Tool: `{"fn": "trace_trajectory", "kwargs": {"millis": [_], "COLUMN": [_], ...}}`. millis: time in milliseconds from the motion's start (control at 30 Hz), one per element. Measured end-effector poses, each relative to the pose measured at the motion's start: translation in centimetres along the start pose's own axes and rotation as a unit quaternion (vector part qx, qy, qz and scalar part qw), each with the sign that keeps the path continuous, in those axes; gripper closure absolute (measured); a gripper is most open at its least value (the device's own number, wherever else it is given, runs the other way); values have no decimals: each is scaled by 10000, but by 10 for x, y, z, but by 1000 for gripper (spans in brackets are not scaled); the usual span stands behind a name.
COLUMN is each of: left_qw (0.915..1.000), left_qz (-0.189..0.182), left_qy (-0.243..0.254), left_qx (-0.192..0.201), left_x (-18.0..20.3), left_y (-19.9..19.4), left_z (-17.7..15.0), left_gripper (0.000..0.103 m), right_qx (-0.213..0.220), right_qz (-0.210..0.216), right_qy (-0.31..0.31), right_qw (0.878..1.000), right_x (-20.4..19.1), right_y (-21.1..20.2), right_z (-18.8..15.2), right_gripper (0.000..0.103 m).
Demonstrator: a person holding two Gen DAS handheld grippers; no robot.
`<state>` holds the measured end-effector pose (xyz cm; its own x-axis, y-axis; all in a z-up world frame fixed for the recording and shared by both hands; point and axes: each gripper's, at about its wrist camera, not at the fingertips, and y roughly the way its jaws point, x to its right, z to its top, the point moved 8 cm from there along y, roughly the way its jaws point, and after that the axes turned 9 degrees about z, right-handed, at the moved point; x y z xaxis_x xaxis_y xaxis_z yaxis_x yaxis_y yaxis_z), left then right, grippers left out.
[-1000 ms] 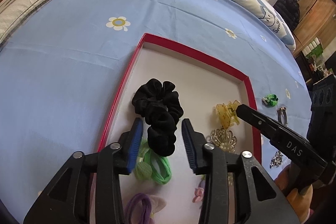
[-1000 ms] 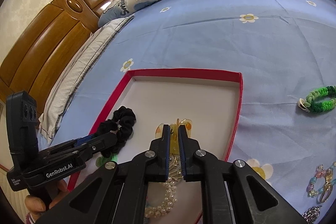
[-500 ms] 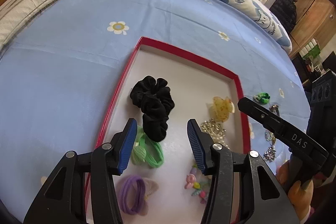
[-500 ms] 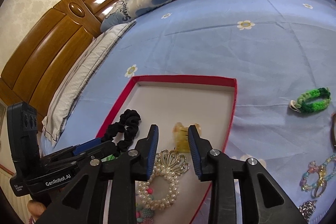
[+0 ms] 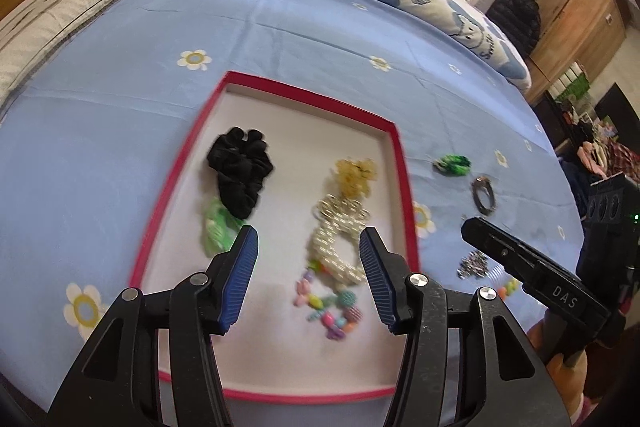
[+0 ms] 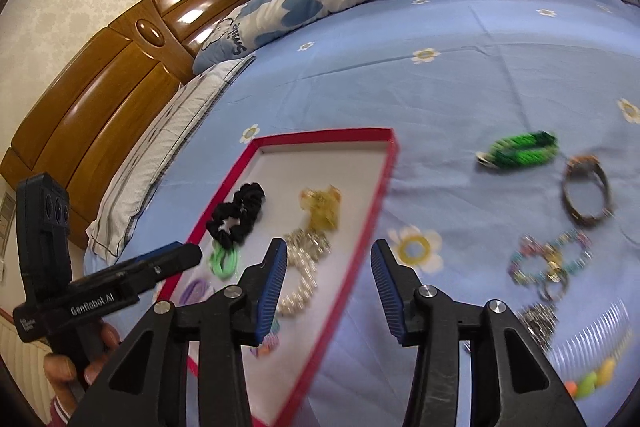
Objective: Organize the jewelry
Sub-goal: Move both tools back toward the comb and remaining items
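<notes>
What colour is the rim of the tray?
Red, around a white inside; the tray shows best in the left wrist view.

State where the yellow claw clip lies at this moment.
In both wrist views the yellow claw clip lies inside the red-rimmed tray, near its right rim, just beyond the pearl bracelet and right of the black scrunchie.

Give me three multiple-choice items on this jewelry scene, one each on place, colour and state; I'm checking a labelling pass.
1. Where does the black scrunchie lie? A in the red-rimmed tray; B on the bedsheet; C on the pillow.
2. What colour is the braided bracelet on the bedsheet? A purple; B green; C white.
3. How does the right gripper stand? A shut on the pearl piece; B shut on nothing; C open, nothing held.

A: it lies inside the rim.
B: green and black strands show.
C: the jaws stand apart, having just been opening.
</notes>
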<state>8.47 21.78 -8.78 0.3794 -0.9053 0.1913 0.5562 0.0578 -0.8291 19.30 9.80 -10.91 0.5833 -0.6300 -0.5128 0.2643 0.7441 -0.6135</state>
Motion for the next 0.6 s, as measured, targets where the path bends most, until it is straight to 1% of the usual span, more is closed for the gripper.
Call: {"fn": "trace_trajectory", "kwargs": {"millis": [267,367,600], "left_qw": [9996,9992,9974], "left_qz": [-179,-264,-371], "left_qy": [204,303,613], "left_qx": [-9,-29,-35], "left_x": [29,41,69], "left_y": [-15,-20,-24], "left_z": [-18,-27,-39], "left_gripper": [51,51,51], "right_qx": [290,344,454], "right_qz": [-183,-344,-632], "right_qy": [174,203,490], "right_qw": [9993,9986,9958], "right_x": [19,29,59], "right_y": [-51,-68,-103], "right_z": [-14,-24,-55], "right_gripper": [56,56,56]}}
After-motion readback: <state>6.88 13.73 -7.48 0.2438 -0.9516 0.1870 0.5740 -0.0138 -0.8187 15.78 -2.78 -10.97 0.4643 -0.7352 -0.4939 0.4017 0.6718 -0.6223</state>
